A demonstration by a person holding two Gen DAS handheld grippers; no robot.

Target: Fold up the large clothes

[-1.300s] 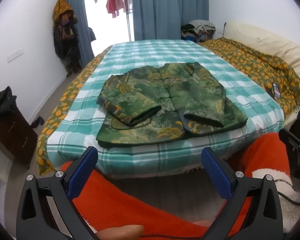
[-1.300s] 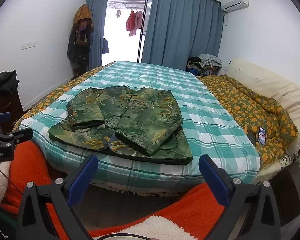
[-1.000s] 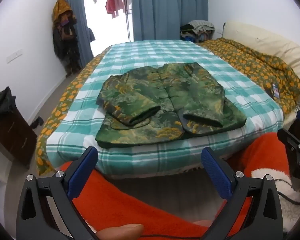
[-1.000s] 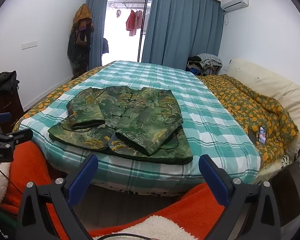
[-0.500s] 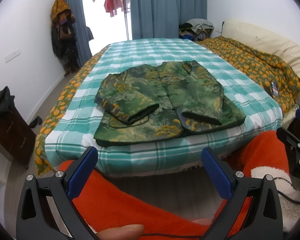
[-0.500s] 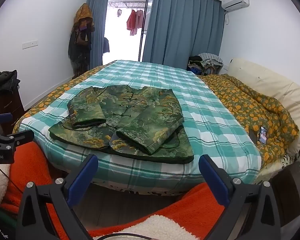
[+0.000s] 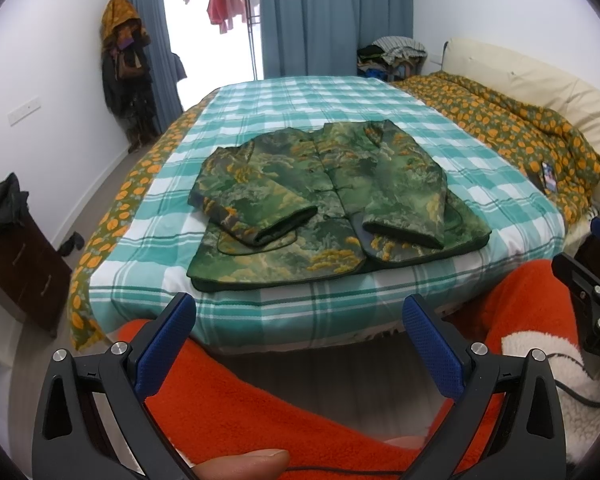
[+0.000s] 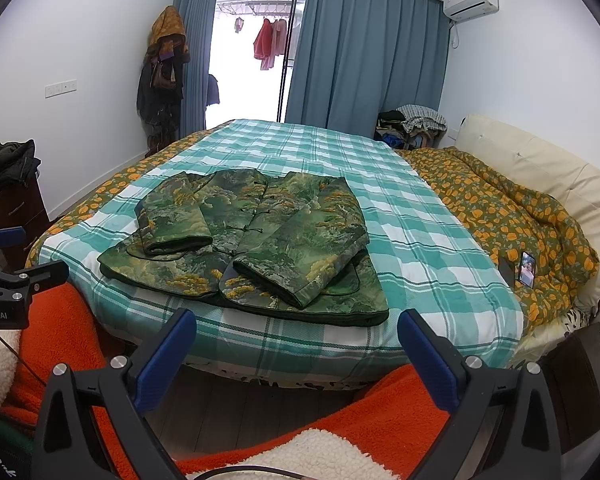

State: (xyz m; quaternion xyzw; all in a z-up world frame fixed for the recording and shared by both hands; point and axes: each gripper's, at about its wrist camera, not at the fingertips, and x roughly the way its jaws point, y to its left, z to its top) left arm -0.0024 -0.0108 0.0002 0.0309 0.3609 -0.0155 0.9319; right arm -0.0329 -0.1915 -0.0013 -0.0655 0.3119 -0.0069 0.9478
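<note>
The back of the jacket (image 7: 331,216) was hidden against the checked sheet (image 7: 300,112), and both cuffs covered part of its front; its lining could not be made out. The person's body was mostly cut off, with only orange sleeves (image 7: 260,408) and a fingertip (image 7: 240,466) at the bottom edge of the left view. A phone (image 8: 527,269) on the orange-patterned quilt (image 8: 511,216) was too small to read.

The left gripper (image 7: 300,344) was held low before the foot of the bed, pointing along the mattress, its blue fingers (image 7: 166,344) spread wide and holding nothing. The right gripper (image 8: 298,354) hung likewise in front of the bed edge, fingers (image 8: 427,360) wide apart and empty. Each showed at the edge of the other's view.

The jacket lay flat near the foot of the bed, well clear of both grippers. Its long axis ran up the bed, hem toward the grippers and collar toward the curtains (image 8: 363,52). Both sleeves were folded in across the front, cuffs pointing toward the hem.
</note>
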